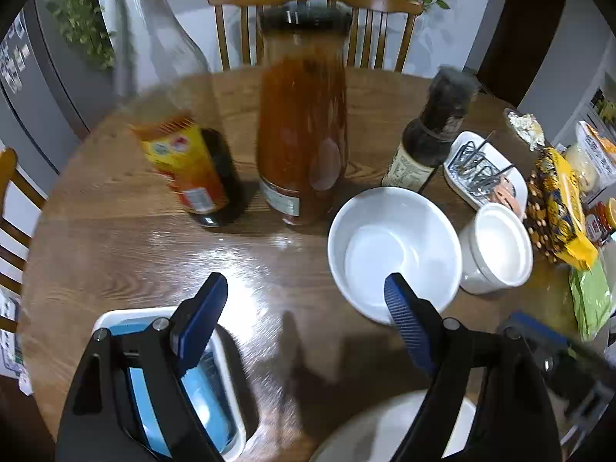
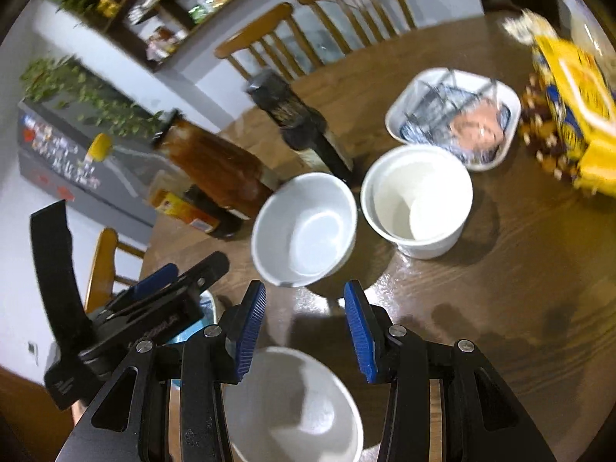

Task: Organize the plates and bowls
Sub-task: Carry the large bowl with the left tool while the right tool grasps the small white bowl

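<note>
Three white bowls and two dishes stand on a round wooden table (image 1: 115, 238). In the left wrist view, my left gripper (image 1: 304, 315) is open above the bare table, its right finger over the near rim of a white bowl (image 1: 392, 250). A second white bowl (image 1: 496, 248) stands to its right, a blue-and-white rectangular dish (image 1: 215, 392) lies under the left finger, and a third bowl (image 1: 381, 427) is at the bottom. In the right wrist view, my right gripper (image 2: 308, 331) is open above the near bowl (image 2: 292, 408), with two bowls (image 2: 304, 229) (image 2: 417, 200) beyond.
A sauce jar (image 1: 302, 115), a yellow-labelled bottle (image 1: 188, 161) and a pepper grinder (image 1: 435, 131) stand behind the bowls. A white dish with metal pieces (image 1: 481, 169) and a yellow snack bag (image 1: 558, 211) are at the right. Chairs (image 1: 261, 27) stand past the table's far edge.
</note>
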The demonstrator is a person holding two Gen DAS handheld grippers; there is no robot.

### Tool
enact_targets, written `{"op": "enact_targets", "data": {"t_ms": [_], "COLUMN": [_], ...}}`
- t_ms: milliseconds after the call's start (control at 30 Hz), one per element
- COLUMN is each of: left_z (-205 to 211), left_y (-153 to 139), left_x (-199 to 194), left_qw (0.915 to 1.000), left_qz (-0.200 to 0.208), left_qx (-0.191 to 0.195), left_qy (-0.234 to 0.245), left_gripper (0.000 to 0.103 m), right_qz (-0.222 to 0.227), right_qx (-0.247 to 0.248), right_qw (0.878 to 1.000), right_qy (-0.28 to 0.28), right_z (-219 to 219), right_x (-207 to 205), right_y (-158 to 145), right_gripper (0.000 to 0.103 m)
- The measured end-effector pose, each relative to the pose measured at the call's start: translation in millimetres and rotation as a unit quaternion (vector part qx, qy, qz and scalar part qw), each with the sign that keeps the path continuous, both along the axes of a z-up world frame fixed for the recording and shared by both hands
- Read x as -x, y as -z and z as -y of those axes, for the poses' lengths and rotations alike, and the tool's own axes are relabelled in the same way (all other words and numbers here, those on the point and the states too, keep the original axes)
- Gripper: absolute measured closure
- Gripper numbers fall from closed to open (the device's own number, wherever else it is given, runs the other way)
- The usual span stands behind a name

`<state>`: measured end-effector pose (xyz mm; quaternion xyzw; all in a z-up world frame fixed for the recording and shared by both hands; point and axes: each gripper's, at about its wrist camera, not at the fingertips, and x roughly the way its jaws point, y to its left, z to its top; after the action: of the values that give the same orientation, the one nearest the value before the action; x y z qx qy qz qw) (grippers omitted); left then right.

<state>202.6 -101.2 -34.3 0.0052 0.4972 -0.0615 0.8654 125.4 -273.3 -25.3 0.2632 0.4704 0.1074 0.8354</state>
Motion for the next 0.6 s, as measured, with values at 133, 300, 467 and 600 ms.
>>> {"op": "enact_targets", "data": {"t_ms": [133,300,467,600], "left_z": [7.7,14.0,15.0,10.3], "left_y": [24.7,44.7,39.9,35.4], "left_x": [-21.2,-29.9,-18.8,-6.0], "left_qw": [0.9993,0.9969,0.9957,0.9933], "left_qz": [-0.037,-0.076,-0.071,-0.071], "left_qx": [0.004,0.006,-0.011,-0.027], "left_qy": [0.0,0.021,0.059,0.087], "left_gripper": [0.035,0.086,0.09,0.09], "right_qz": [-0.015,-0.028,-0.036,-0.043], "right_qx": [-0.019,-0.022,-0.021,-0.013], "right_qw": [0.999,0.999,0.999,0.999], "right_qy": [0.02,0.024,0.016,0.005], "right_z": [2.8,1.3,-3.8,-11.6], "right_x": [-6.1,-13.1,-23.4,-32.0], "right_y": [15.4,25.9,34.6,40.5], "right_gripper": [0.06,0.06,0.06,0.06]}}
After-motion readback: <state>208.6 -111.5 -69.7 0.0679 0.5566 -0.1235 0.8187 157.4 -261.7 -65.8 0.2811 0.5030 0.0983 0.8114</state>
